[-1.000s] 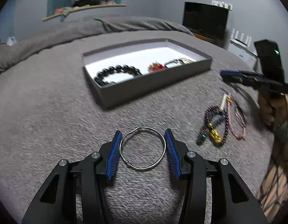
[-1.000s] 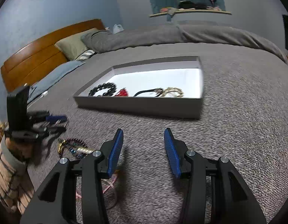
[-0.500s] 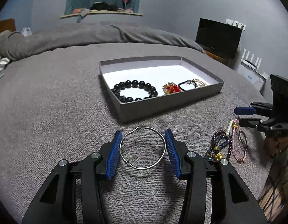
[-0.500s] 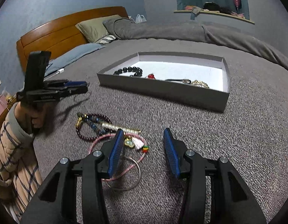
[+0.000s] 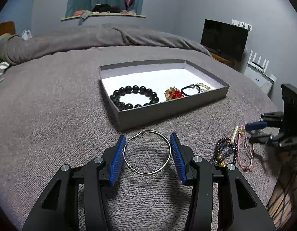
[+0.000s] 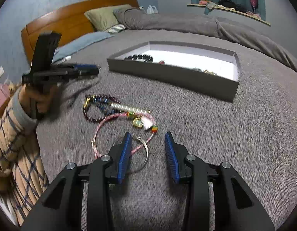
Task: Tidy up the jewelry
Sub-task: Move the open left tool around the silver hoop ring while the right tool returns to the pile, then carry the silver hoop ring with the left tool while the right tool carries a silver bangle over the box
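Jewelry box (image 5: 167, 113) holds black bead bracelet (image 5: 136, 100) (near corner).

grey bedspread (image 5: 52, 100), black monitor (image 5: 224, 39), wooden headboard (image 6: 71, 19), olive pillow (image 6: 105, 16).

A home bedroom: a bed (image 6: 206, 115) under a grey blanket, a wooden headboard (image 6: 71, 19), a pillow (image 6: 104, 17) and rumpled duvet (image 5: 90, 38), a curtained window sill (image 5: 104, 16) with clutter, and a dark TV (image 5: 224, 38) by the wall
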Motion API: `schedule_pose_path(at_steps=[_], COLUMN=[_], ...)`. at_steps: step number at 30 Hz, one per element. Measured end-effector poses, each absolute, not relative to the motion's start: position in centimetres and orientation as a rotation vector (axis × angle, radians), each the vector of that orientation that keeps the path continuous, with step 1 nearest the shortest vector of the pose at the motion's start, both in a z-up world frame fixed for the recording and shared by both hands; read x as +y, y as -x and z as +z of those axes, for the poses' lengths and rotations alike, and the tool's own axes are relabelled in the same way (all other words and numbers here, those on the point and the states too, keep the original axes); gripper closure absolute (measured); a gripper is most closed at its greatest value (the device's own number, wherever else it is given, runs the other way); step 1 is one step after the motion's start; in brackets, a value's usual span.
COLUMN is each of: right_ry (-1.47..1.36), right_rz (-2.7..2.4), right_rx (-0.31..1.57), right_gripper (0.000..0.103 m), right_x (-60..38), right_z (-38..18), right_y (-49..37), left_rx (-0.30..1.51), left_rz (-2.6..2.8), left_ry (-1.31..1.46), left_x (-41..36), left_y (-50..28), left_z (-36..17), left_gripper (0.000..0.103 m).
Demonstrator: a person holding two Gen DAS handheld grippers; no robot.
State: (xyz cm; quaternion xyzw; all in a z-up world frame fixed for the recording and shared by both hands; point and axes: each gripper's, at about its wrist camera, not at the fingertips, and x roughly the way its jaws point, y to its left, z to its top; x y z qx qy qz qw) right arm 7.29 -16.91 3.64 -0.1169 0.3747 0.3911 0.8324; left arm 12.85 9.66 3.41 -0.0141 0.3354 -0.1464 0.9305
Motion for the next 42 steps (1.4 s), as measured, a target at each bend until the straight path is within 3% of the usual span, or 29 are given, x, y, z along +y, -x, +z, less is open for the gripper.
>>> schedule_pose_path(at_steps=[5, 6, 8, 9, 42], right_ry=[0.303, 0.307, 0.304, 0.296, -0.031], right_rz=[0.819, 0.815, 0.792, 0.79, 0.542], right_rx=[0.81, 0.808, 0.808, 0.809, 0.563], right_gripper=[0.07, 0.085, 0.098, 0.099, 0.099], right_x=[-16.8, -16.8, -17.0, -17.3, -19.4], right_z=[2.9, 2.9, 2.8, 2.8, 7.7], right_y=[-6.2, -6.1, -6.2, -6.3, -14.1], left_rx=[0.687, 0.687, 0.687, 0.686, 0.541], left_rz=[-0.313, -0.316, -0.32, -0.32, -0.279], left_ry=[0.018, 0.015, 0.01, 0.007, 0.002], left_x=[8.9, 8.7, 8.5, 8.4, 6.3], left_y=[-13.0, -13.0, -13.0, -13.0, -14.3], left_z=[3.5, 3.5, 3.4, 3.4, 5.5], left_gripper=[0.055, 0.055, 0.055, 0.055, 0.055])
